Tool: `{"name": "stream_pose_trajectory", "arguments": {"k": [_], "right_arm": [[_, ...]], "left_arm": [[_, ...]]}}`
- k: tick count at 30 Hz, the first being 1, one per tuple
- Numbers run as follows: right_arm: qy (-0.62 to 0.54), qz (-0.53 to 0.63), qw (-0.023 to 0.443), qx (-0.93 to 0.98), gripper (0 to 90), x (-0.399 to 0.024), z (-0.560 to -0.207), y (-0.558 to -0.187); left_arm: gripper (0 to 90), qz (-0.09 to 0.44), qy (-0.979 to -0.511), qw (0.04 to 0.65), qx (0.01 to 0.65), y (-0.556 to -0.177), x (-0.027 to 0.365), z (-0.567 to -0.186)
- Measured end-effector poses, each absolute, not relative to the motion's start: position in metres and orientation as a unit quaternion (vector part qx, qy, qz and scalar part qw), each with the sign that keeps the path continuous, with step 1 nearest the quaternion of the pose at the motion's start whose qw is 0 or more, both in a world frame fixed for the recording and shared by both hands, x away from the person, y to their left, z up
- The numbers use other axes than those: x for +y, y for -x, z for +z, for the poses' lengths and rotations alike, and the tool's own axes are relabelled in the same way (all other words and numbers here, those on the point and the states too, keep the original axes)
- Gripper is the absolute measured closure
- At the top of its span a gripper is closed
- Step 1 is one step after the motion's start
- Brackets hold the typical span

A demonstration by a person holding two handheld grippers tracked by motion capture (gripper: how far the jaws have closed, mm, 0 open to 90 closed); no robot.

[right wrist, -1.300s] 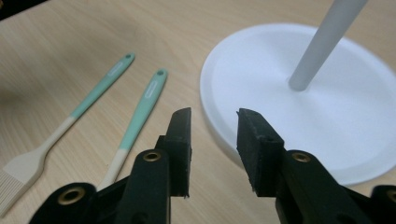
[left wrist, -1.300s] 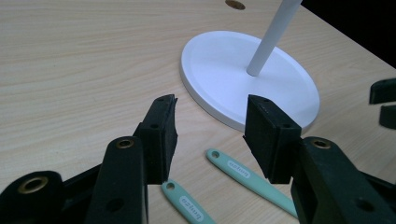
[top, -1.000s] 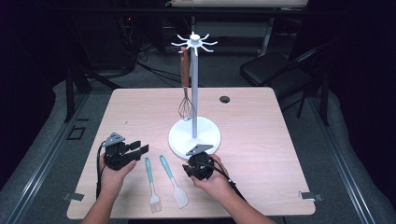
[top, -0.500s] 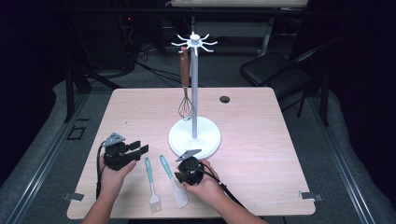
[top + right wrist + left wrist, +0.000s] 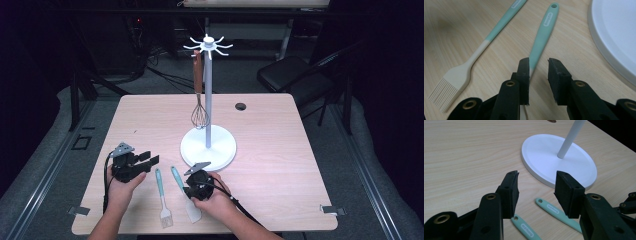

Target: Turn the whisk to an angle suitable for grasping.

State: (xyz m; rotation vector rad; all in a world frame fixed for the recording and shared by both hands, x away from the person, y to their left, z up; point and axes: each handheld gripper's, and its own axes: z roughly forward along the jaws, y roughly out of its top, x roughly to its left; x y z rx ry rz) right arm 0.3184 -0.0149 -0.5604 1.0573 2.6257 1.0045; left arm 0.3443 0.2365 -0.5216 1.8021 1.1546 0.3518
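The high view looks forward and down over the whole pale wooden table (image 5: 280, 165) from its near edge, while both gripper views sit close above the near tabletop, sharing the two teal-handled utensils (image 5: 542, 35) and the stand's round white base (image 5: 544, 157).

Left gripper (image 5: 145, 161) fingers wide apart; right gripper (image 5: 538, 63) narrowly parted.

The stand's white base (image 5: 208, 147) and pole (image 5: 208, 95), with a whisk (image 5: 198, 116) hanging just left, block the counter's (image 5: 270, 130) middle. Near it, a brush (image 5: 162, 197) and a spatula (image 5: 185, 195) lie between the tools. The counter's far left and whole right are bare.
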Motion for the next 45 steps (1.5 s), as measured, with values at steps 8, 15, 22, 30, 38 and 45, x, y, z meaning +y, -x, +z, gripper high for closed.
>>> {"name": "stream_pose_trajectory", "arguments": {"k": [8, 15, 22, 30, 38, 45], "right_arm": [[-0.343, 0.323, 0.075, 0.879, 67.9, -0.010, -0.566, -0.317], [-0.347, 0.316, 0.068, 0.881, 70.0, -0.009, -0.565, -0.317], [-0.350, 0.317, 0.068, 0.879, 68.9, -0.003, -0.566, -0.316], [-0.336, 0.308, 0.078, 0.887, 77.4, 0.001, -0.568, -0.313], [-0.352, 0.297, 0.081, 0.884, 81.2, -0.012, -0.566, -0.316], [-0.347, 0.277, 0.075, 0.893, 81.6, -0.052, -0.562, -0.314]], "left_arm": [[53.6, 0.138, -0.738, 0.464, 0.470, -0.345, 0.238, -0.522], [53.6, 0.139, -0.738, 0.465, 0.468, -0.345, 0.236, -0.523], [53.6, 0.141, -0.735, 0.465, 0.473, -0.345, 0.237, -0.523], [53.6, 0.141, -0.735, 0.466, 0.472, -0.345, 0.238, -0.523], [53.6, 0.141, -0.734, 0.466, 0.474, -0.345, 0.239, -0.522], [53.8, 0.141, -0.732, 0.467, 0.476, -0.345, 0.241, -0.523]]}}
